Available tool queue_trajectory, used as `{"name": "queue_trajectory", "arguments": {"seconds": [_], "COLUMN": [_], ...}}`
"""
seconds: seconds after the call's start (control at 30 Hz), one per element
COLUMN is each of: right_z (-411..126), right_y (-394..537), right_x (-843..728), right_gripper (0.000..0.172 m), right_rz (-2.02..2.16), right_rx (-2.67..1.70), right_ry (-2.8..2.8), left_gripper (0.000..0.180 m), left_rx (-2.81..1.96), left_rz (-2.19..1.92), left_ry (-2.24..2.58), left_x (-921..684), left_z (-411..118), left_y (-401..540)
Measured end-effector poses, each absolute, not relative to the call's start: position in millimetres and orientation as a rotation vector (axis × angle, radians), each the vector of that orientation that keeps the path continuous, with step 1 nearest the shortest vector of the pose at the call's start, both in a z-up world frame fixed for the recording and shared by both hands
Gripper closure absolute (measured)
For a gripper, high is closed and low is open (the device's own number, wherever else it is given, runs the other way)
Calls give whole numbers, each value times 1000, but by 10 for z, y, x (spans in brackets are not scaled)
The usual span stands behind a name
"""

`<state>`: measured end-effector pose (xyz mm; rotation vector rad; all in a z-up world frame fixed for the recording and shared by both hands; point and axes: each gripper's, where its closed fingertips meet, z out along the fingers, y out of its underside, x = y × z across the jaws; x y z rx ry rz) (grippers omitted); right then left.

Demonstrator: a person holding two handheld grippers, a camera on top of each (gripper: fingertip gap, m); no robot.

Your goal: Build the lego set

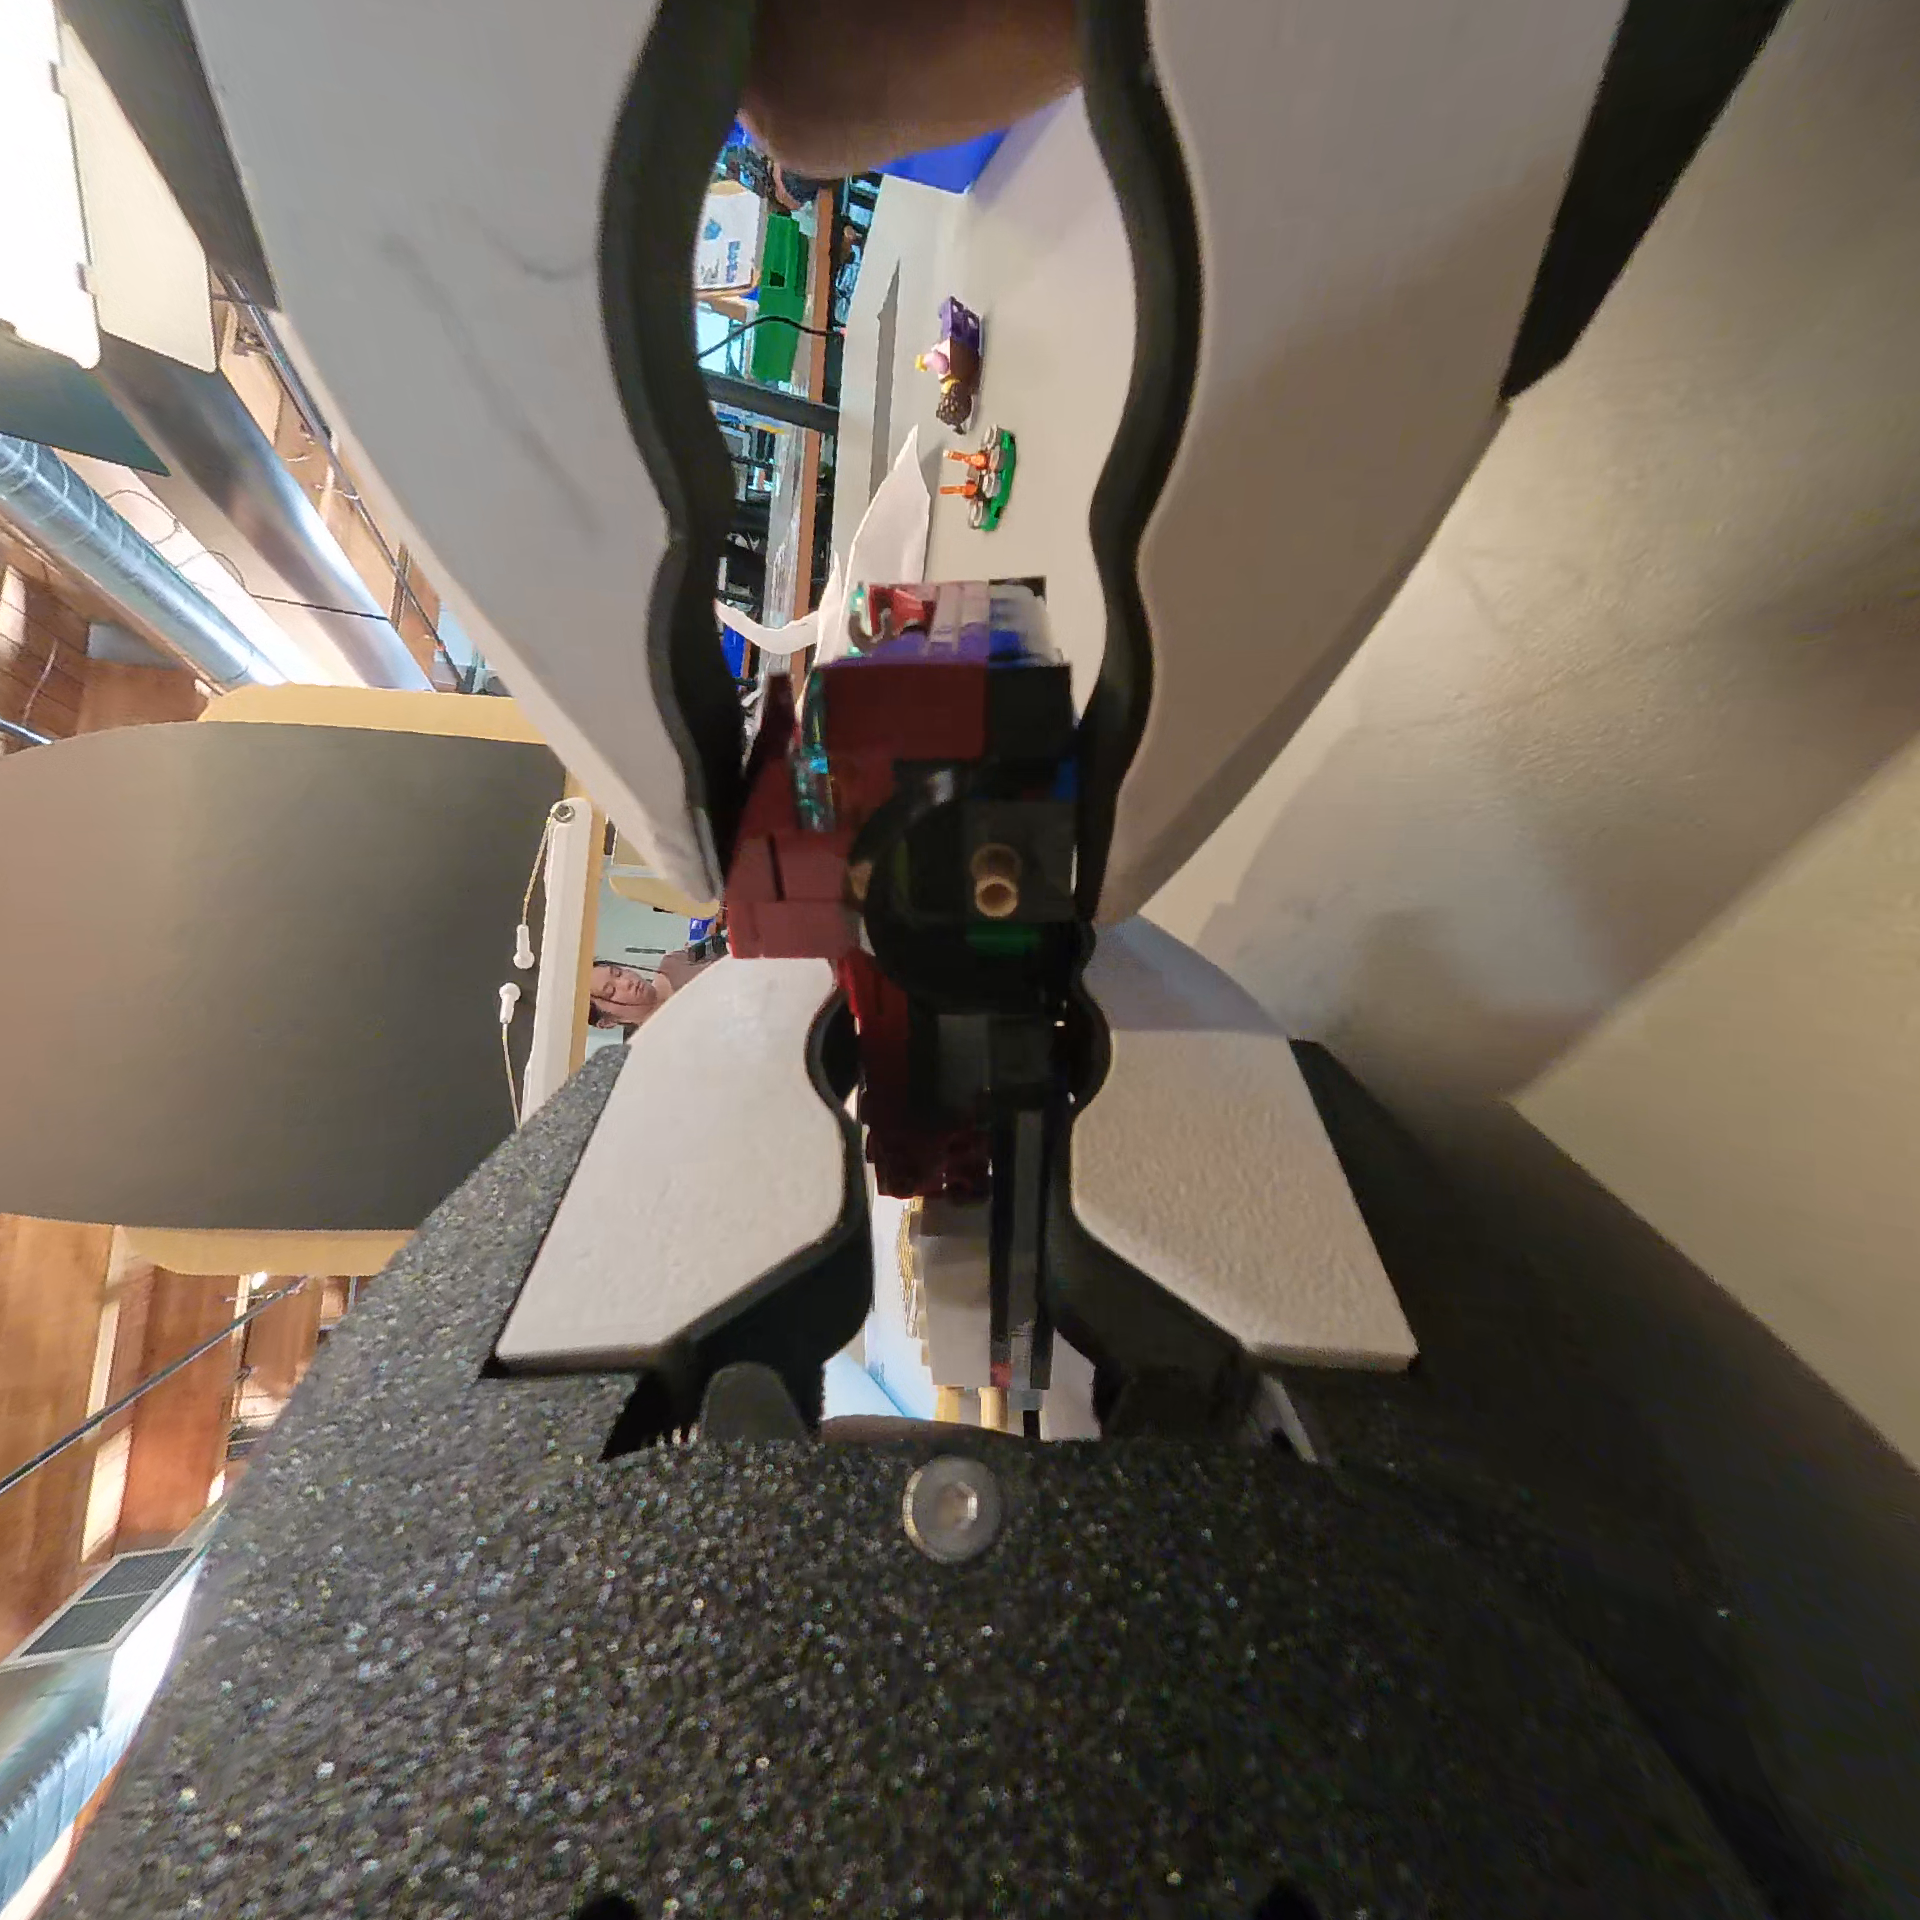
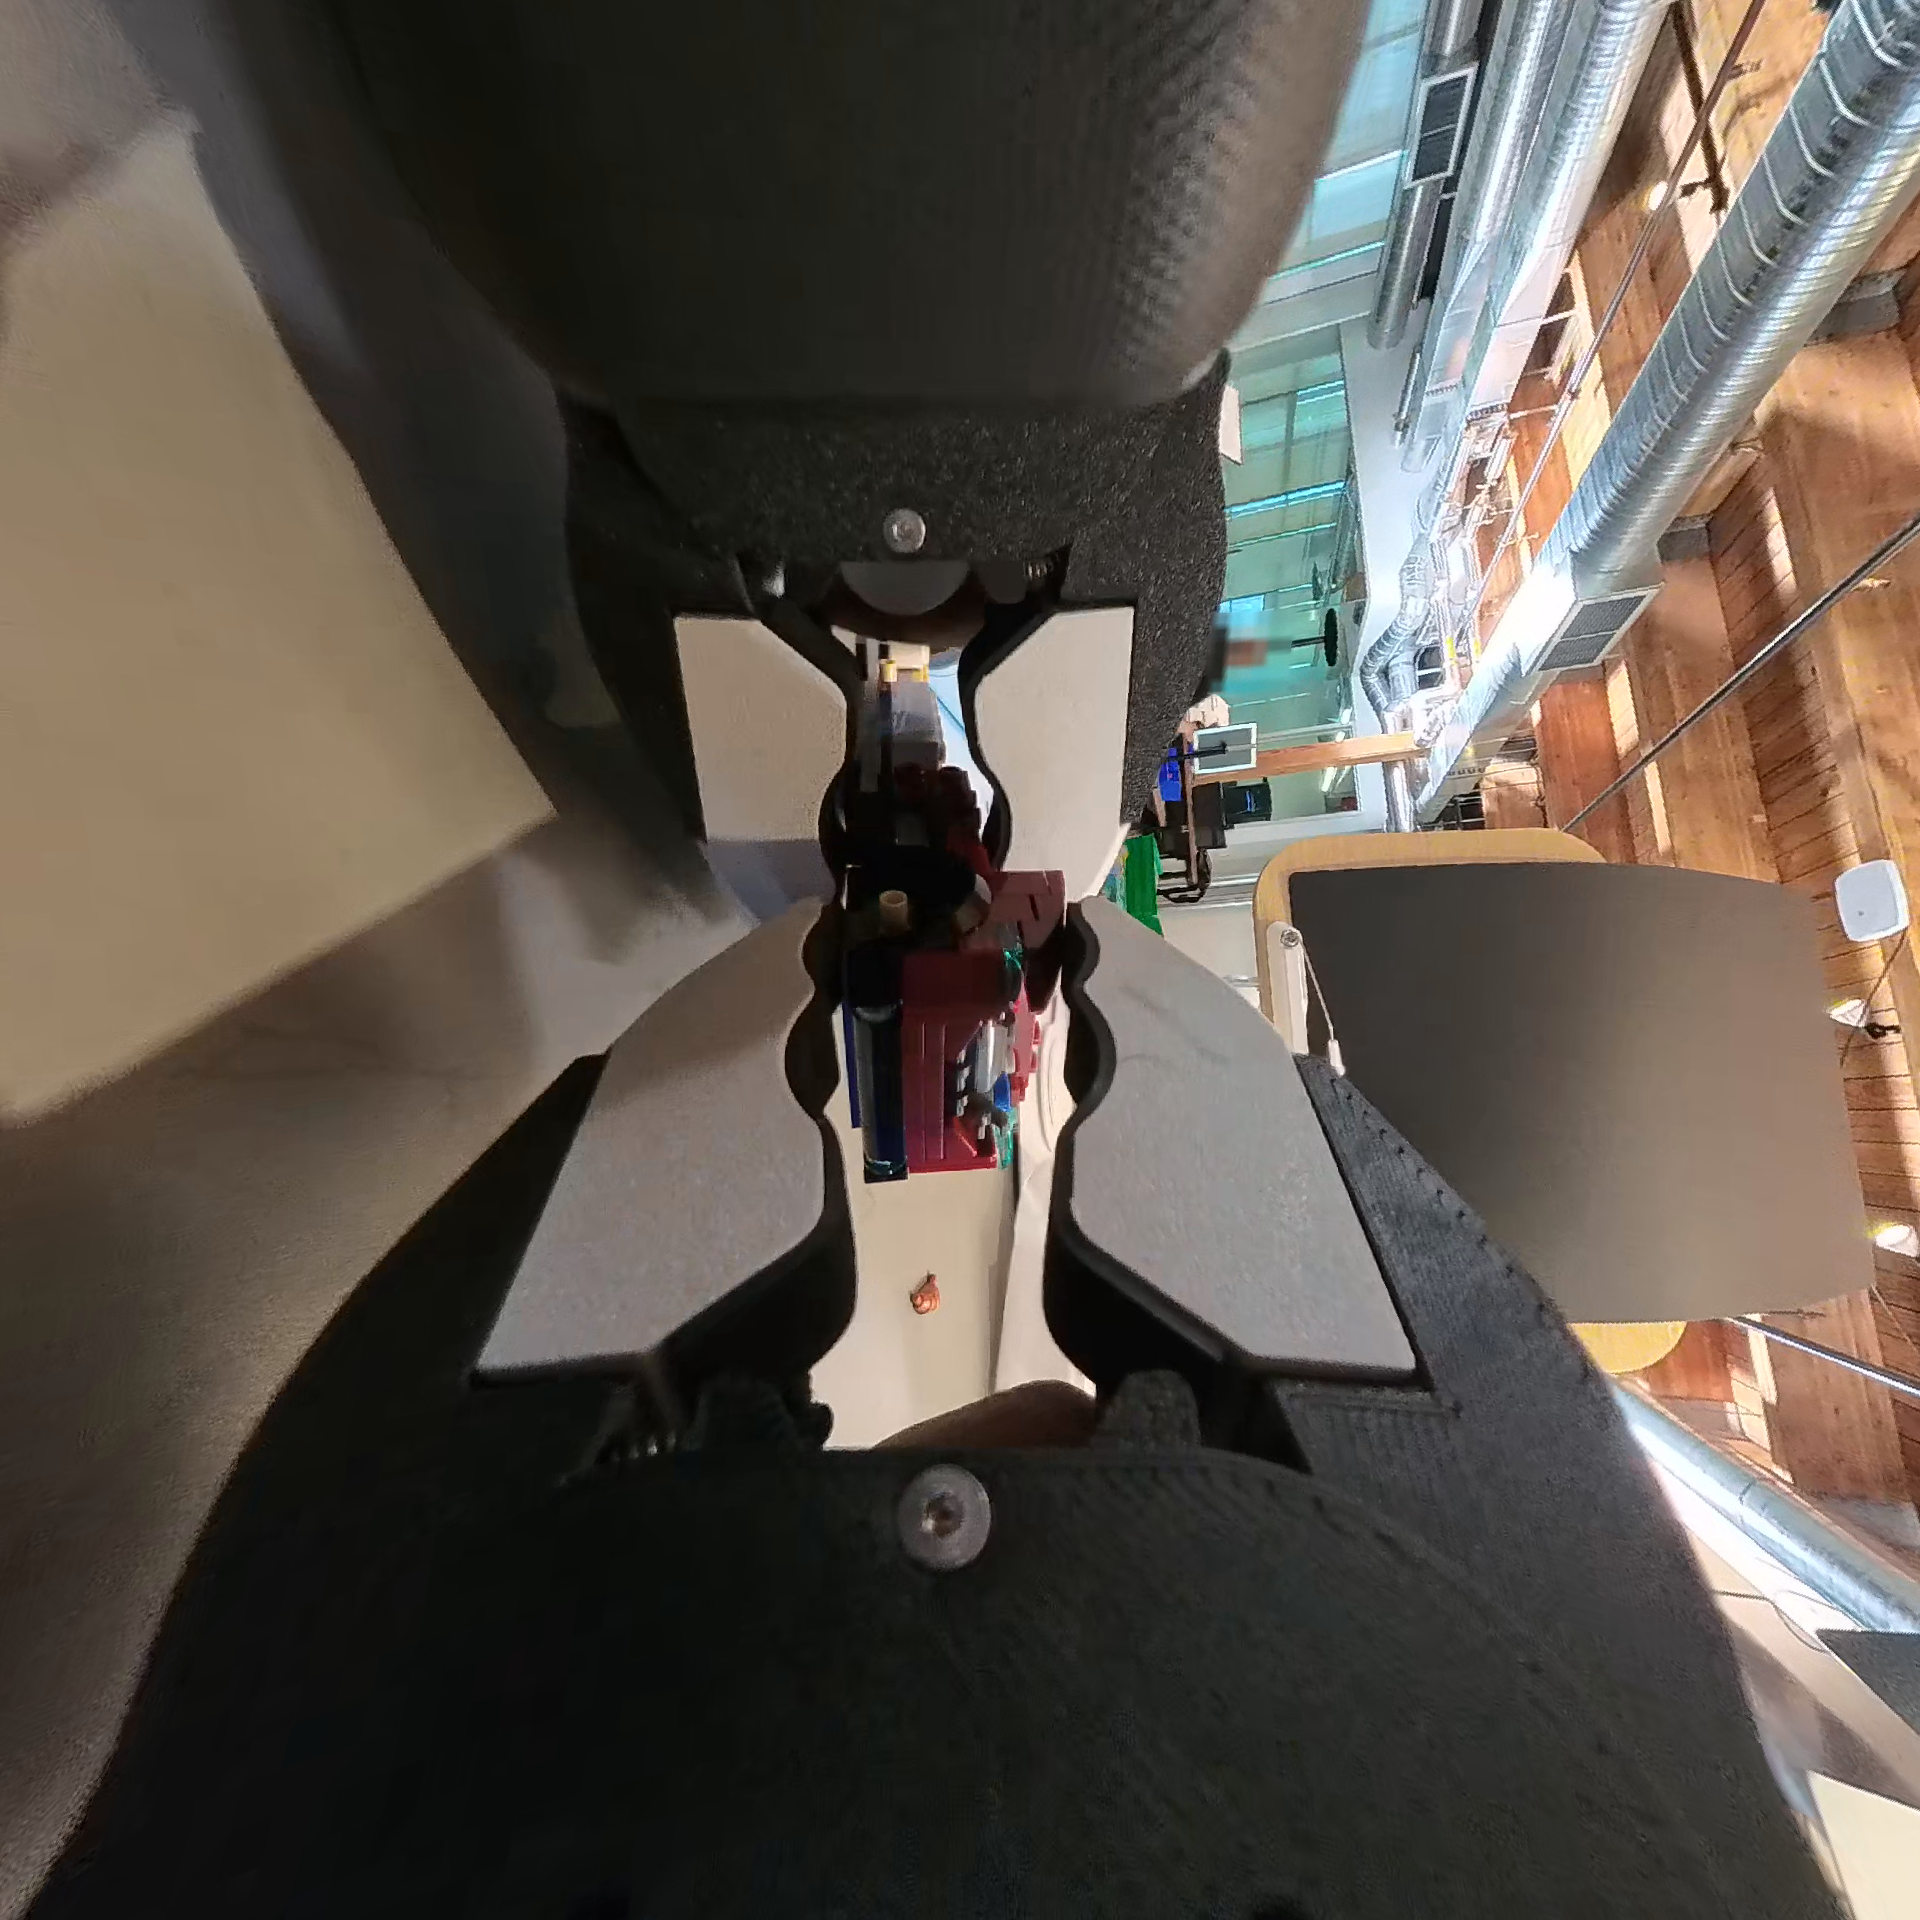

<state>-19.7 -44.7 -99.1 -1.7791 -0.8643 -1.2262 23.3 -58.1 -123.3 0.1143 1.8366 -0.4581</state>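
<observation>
**Two grippers meet tip to tip on one brick model**

The left gripper (image 1: 951, 1049) and the right gripper (image 2: 940, 997) face each other head-on, fingertips nearly touching, both rolled onto their sides so that the white bench (image 1: 1049, 343) runs upright through each view. Between them is a brick model (image 1: 914, 831) of dark red and black pieces with a round black wheel and a tan peg on its near face, held up off the bench.

In the left wrist view, the left gripper's jaws are narrowed on the lower part of the model, the black pads lying against its dark red and black sides. The right gripper comes in from the top of that view, its two white fingers (image 1: 665, 790) closing in on the model's upper block from either side.

In the right wrist view, the right gripper's jaws are at a middling gap with the red and black block (image 2: 935, 1060) between them. The left-hand pad lies along the block's black side; the other pad meets only the dark red pieces near its tip.

Well beyond on the bench stand a small purple and brown brick piece (image 1: 961, 358) and a green plate with orange bits (image 1: 987, 478). A tiny orange piece (image 2: 925, 1296) lies on the bench below the right gripper.
</observation>
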Motion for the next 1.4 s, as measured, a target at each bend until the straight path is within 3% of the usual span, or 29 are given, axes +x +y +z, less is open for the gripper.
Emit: {"name": "queue_trajectory", "arguments": {"seconds": [0.2, 0.33, 0.6, 1.2, 1.4], "right_z": [-1002, -974, -978, -1011, -1038], "right_y": [-479, -501, -479, -471, -428], "right_x": [-189, -195, -162, -211, -229], "right_gripper": [130, 119, 134, 133, 116], "right_rz": [-1211, -1165, -1250, -1115, -1112], "right_rx": [-1808, -1834, -1811, -1850, -1860], "right_ry": [-839, -802, -808, -759, -770], "left_gripper": [145, 145, 145, 145, 146], "left_rx": [103, 94, 46, 85, 98], "left_rz": [-357, -279, -253, -194, -219], "left_ry": [1869, 1870, 1902, 1953, 1961], "left_x": [263, 290, 286, 271, 240], "left_z": [-1271, -1260, -1233, -1267, -1261], "left_y": [-552, -500, -446, -416, -462]}}
